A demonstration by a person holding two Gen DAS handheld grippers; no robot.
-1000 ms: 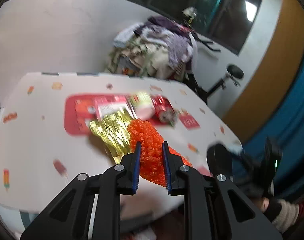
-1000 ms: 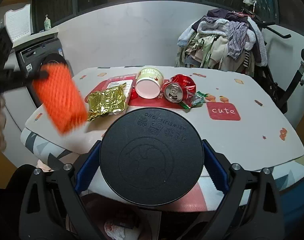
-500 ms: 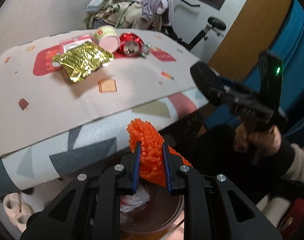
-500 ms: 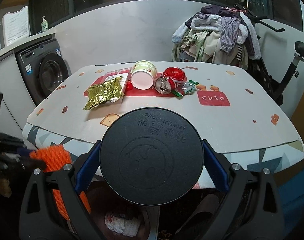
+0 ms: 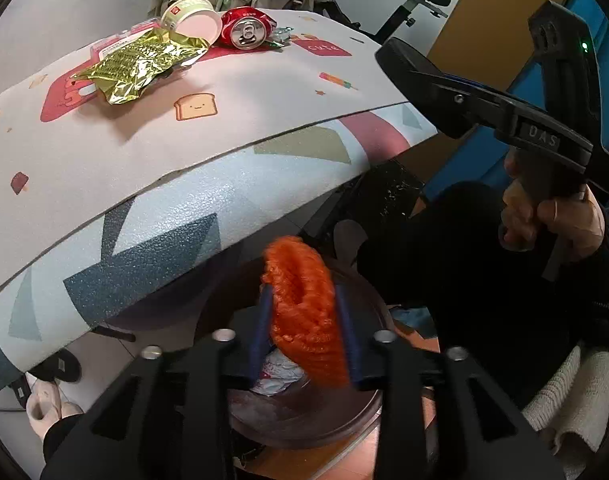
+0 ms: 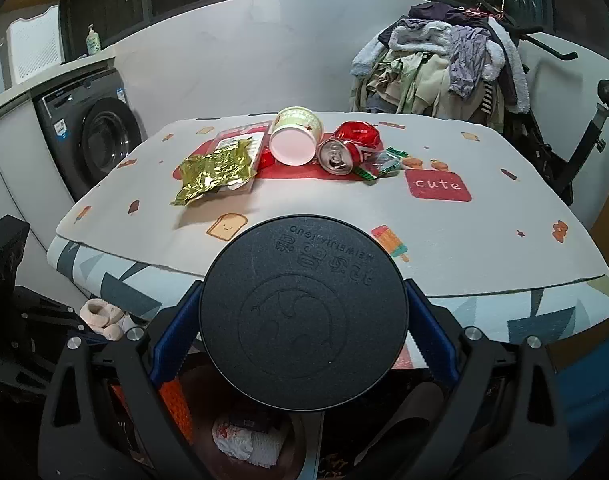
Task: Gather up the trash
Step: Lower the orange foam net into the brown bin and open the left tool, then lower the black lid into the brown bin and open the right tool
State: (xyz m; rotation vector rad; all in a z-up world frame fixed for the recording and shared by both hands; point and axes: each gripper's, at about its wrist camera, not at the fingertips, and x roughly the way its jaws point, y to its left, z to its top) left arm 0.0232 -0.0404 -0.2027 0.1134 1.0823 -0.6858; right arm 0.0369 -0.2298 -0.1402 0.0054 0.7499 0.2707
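Dropping the orange net into the bin while you hold its lid aside.

Your left gripper (image 5: 304, 332) hangs over the open bin (image 5: 356, 412) below the near edge of the table (image 5: 232, 80), and its jaws are opening around the orange foam net (image 5: 304, 312), which sits between them and looks about to fall onto the white crumpled trash already inside. Your right gripper (image 6: 304, 320) is clamped on the round black lid (image 6: 304, 320), held clear to the right of the bin. Once the net drops, you'll likely go back up for what's left on the far side of the table: the gold foil wrapper (image 6: 214, 170), paper cup (image 6: 296, 136), crushed red can (image 6: 344, 152) and green wrapper (image 6: 386, 162). Keep the lid off until then.
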